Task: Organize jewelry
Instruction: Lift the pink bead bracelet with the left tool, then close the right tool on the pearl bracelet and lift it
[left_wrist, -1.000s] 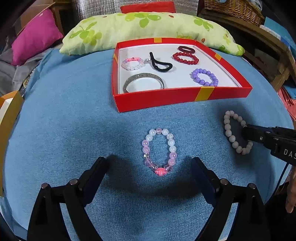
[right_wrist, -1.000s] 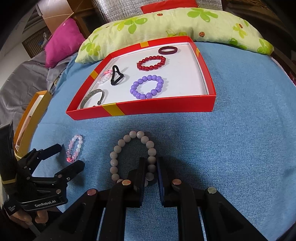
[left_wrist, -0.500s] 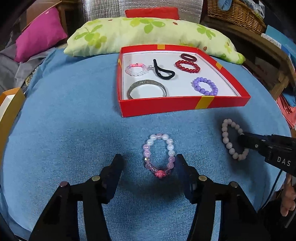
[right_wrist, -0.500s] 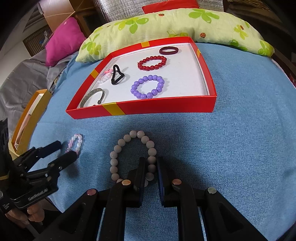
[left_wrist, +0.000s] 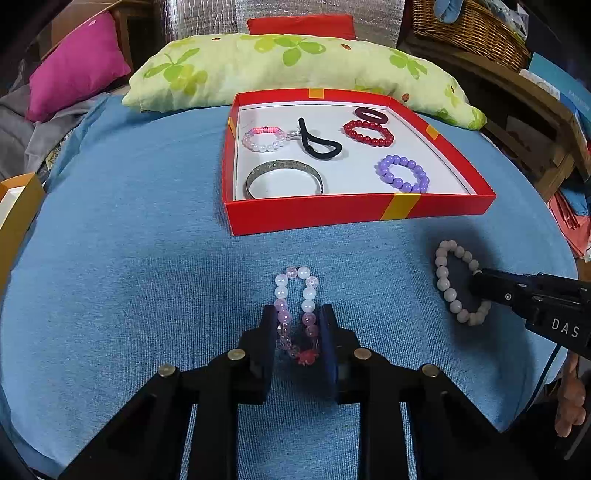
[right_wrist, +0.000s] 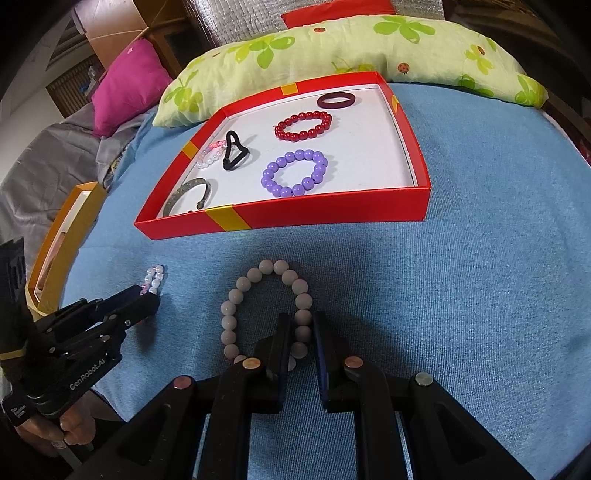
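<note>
A pink and white bead bracelet (left_wrist: 280, 291) lies on the blue cloth in front of the red box (left_wrist: 332, 214). My left gripper (left_wrist: 298, 314) is closing on it: the pads press both sides and the loop is squeezed into a narrow oval. In the right wrist view the left gripper (right_wrist: 146, 293) hides most of this bracelet (right_wrist: 155, 275). A grey bead bracelet (right_wrist: 236, 291) lies to the right, and my right gripper (right_wrist: 302, 321) is shut on its right strand. The left wrist view shows the right gripper (left_wrist: 476, 280) on the grey bracelet (left_wrist: 443, 284).
The red box (right_wrist: 295, 218) holds a purple bracelet (right_wrist: 295, 173), a red bracelet (right_wrist: 303, 125), a metal bangle (left_wrist: 284, 177), a black hair tie (left_wrist: 317, 144) and other pieces. A green pillow (left_wrist: 295, 62) lies behind it, an orange box (right_wrist: 62, 236) at the left edge.
The left gripper's fingers have come together from wide apart onto the pink and white bracelet, squeezing it narrow. The right gripper has stayed shut on the grey bracelet.
</note>
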